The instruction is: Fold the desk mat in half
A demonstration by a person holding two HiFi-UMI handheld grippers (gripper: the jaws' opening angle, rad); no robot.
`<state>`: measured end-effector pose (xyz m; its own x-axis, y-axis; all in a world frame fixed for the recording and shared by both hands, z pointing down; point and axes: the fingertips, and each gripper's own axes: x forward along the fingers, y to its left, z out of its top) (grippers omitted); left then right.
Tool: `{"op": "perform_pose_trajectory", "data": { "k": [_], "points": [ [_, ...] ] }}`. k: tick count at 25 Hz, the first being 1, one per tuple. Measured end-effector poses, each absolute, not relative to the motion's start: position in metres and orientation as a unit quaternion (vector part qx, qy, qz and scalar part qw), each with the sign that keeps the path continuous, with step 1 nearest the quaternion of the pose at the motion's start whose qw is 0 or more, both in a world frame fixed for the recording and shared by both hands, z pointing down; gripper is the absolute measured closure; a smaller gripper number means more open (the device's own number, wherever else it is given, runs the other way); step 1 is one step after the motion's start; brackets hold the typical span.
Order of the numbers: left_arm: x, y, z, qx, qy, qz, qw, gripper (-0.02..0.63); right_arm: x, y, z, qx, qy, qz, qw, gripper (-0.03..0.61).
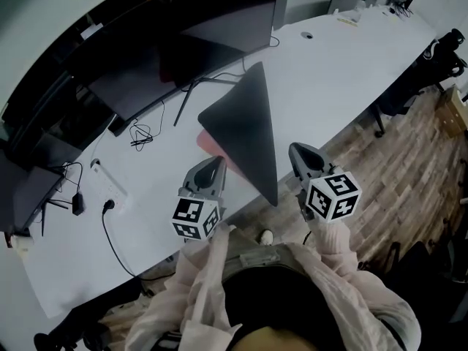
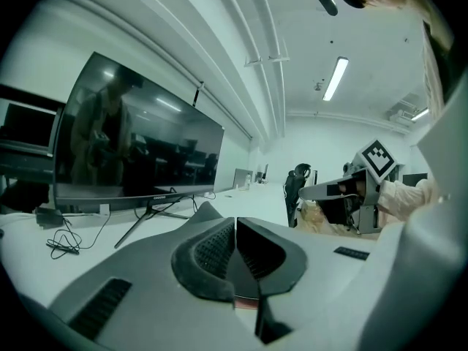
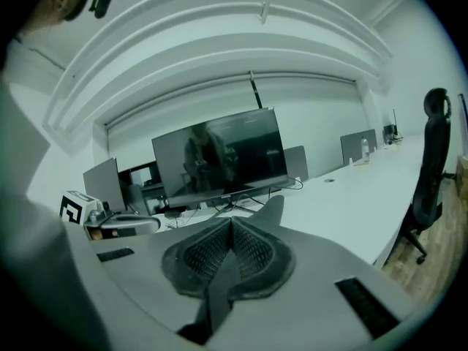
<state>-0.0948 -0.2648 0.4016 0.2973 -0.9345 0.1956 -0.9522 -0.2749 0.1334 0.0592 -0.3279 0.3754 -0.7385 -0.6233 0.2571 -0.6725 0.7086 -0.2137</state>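
One dark desk mat [image 1: 245, 126] is off the long white desk [image 1: 336, 64], raised into a tall triangle whose point leans toward the one wide curved monitor [image 1: 146, 57]. A strip of the mat's pink underside [image 1: 210, 145] shows at its lower left, close above the desk top.

Two hand-held grippers are at work, each with one black-and-white marker cube at its back. The left gripper [image 2: 235, 258] has its jaws pressed together on a thin edge of the mat; a dark sheet with a reddish rim sits pinched between the ribbed pads. The right gripper [image 3: 230, 251] is likewise clamped tight, with a narrow dark band of the mat running between its pads. Seen from above, the two grippers sit side by side at the near edge of the desk, with the mat's lower corner between them.

On the desk left of the mat lie one white power strip [image 1: 110, 186] and a few black cables [image 1: 140, 134]. One black office chair [image 3: 431, 159] stands at the desk's far side.
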Motion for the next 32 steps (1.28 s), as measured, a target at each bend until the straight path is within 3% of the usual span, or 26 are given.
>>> {"op": "perform_pose_trajectory", "data": {
  "k": [5,32],
  "points": [
    [-0.072,-0.254,0.408,0.797,-0.591,0.044,0.117,0.581,0.084,-0.312,0.377,0.358,-0.921,0.152,0.038,0.565],
    [-0.051,-0.221,0.432,0.771,-0.619,0.051,0.138,0.581,0.09,-0.288,0.409,0.338,-0.93,0.113,0.088,0.565]
  ]
}}
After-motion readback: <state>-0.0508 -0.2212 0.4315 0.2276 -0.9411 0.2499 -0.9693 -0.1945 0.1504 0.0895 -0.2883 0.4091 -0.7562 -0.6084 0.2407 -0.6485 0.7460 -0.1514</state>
